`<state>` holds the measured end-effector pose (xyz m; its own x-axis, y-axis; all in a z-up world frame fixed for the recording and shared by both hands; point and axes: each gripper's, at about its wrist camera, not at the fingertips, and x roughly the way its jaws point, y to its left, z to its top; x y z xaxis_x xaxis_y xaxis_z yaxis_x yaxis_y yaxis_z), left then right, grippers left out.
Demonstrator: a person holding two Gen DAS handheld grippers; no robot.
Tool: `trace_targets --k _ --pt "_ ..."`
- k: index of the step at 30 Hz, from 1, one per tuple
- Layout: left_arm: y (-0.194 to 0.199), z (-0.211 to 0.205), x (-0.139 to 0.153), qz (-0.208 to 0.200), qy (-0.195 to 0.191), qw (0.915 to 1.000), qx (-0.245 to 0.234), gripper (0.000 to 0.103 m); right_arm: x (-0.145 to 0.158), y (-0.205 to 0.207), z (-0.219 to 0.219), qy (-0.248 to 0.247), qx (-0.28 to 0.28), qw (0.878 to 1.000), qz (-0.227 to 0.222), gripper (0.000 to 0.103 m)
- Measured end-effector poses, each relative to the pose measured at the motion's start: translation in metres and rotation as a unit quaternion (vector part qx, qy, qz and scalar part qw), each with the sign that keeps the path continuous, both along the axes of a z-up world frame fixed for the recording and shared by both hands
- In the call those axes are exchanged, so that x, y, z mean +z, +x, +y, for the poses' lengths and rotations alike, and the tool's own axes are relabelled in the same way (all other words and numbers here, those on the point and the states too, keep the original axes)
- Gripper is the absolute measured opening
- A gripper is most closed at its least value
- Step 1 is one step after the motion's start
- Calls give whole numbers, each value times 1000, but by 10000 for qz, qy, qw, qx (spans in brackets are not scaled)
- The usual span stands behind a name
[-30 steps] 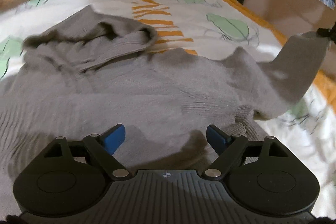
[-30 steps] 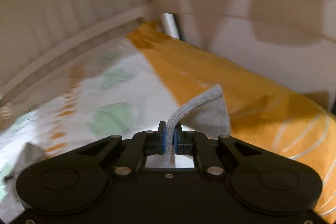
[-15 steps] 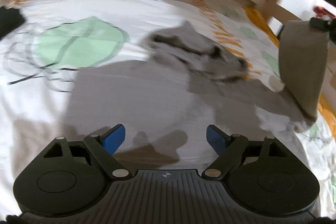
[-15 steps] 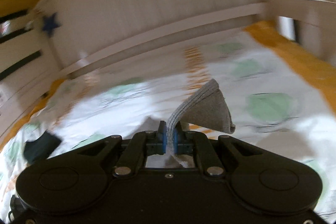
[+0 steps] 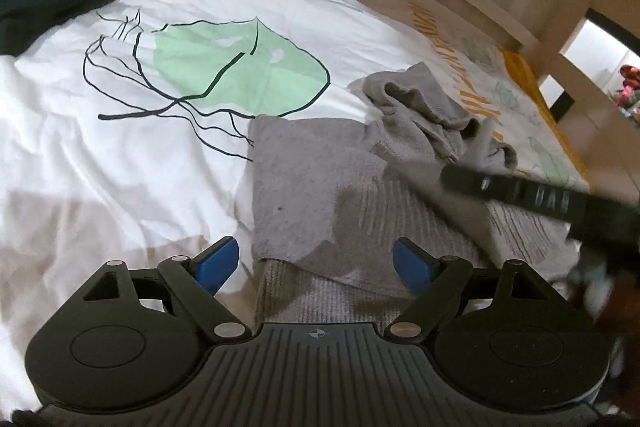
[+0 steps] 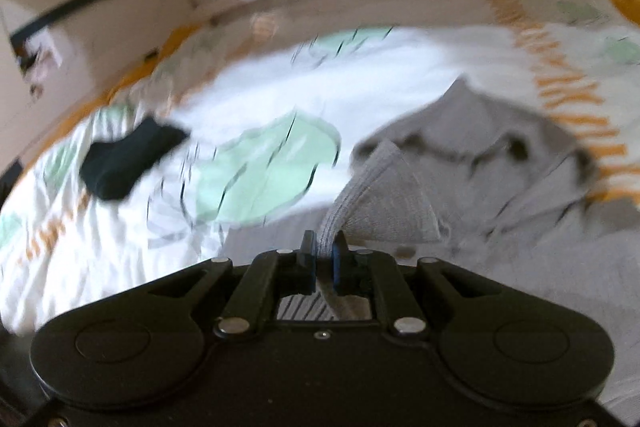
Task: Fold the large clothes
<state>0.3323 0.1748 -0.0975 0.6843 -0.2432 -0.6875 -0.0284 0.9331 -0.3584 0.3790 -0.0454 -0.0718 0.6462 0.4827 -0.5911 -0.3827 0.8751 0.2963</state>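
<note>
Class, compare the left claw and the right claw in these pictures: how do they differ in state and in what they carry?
The left claw stands wide open and empty above the grey sweater; the right claw is nearly closed, its jaws just opening, with a sleeve cuff between them. Both have blue pads and hover over the bed.

right wrist view motion-blurred; black garment point(image 5: 48, 3) cut by left edge; right gripper point(image 5: 520, 193) smeared.
</note>
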Motion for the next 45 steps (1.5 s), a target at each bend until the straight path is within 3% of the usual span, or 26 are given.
trace_targets --k 1,4,5,18,20,23,26,29,31,33,37,41,45 --pt "-1 1 -1 -11 -29 10000 -10 84 -4 -4 -1 16 81 10000 5 24" --pt "1 -3 2 -86 -117 9998 -104 84 -10 -20 -9 -82 197 9998 -12 56" --pt "3 -6 3 -109 -126 9998 -116 84 -12 -23 -15 -106 205 9997 -42 62" --pt "23 -43 9 -152 155 9996 -167 84 -35 -67 -119 -236 -353 9989 214 63" --pt "18 -45 14 -38 530 9984 -208 84 -39 -73 -127 -199 -404 9987 237 63" --pt "11 -46 10 405 1292 9901 -376 84 -45 -81 -134 -134 -413 9988 216 63" --pt "5 -32 -3 924 1593 9823 -346 83 -47 -82 -137 -20 -400 9989 224 64" --pt "-3 -12 -1 911 1495 9845 60 75 -47 -81 -138 61 -394 9990 222 64" --pt "-9 -4 11 518 1052 9929 201 75 -48 -82 -141 130 -400 9989 221 65" --pt "-8 -3 20 224 902 9952 311 76 -50 -82 -142 178 -407 9987 234 65" --pt "9 -11 12 129 1206 9920 344 76 -55 -84 -141 155 -405 9988 243 65" --pt "17 -14 -21 677 1741 9820 284 79 -57 -86 -140 80 -355 9992 188 66" --pt "4 -4 -14 551 1521 9862 343 77 -59 -85 -141 126 -347 9991 204 66"
